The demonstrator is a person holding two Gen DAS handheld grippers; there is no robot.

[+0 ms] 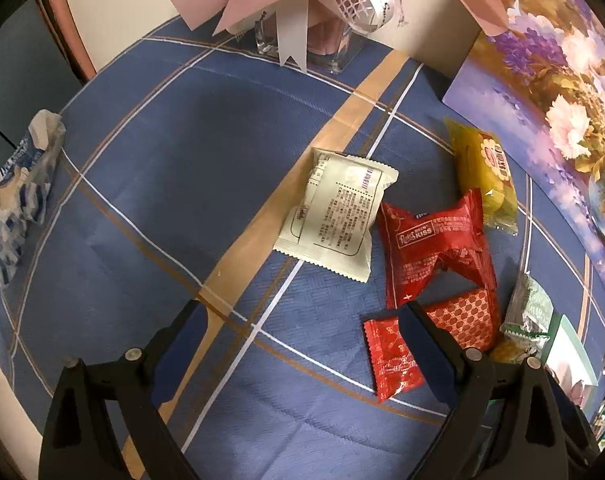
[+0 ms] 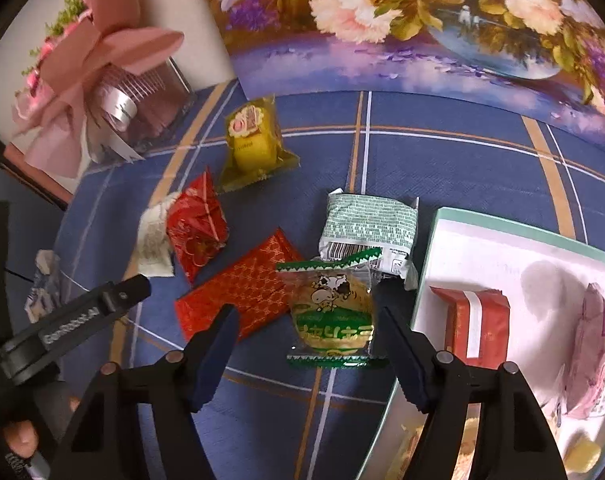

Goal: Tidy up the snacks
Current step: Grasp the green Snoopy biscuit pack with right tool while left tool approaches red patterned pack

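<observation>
Right gripper (image 2: pixel 306 344) is straddling the cow packet (image 2: pixel 331 316) beside the box (image 2: pixel 434 240).
Jaws half-open, gripping nothing; centre pads before squeezing. Left gripper (image 1: pixel 302 332) is hovering wide open, empty.

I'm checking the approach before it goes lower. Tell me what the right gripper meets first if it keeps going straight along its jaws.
Most likely the cow-print snack packet, lying between the right gripper's jaws on the blue tablecloth; depth is unclear.
</observation>
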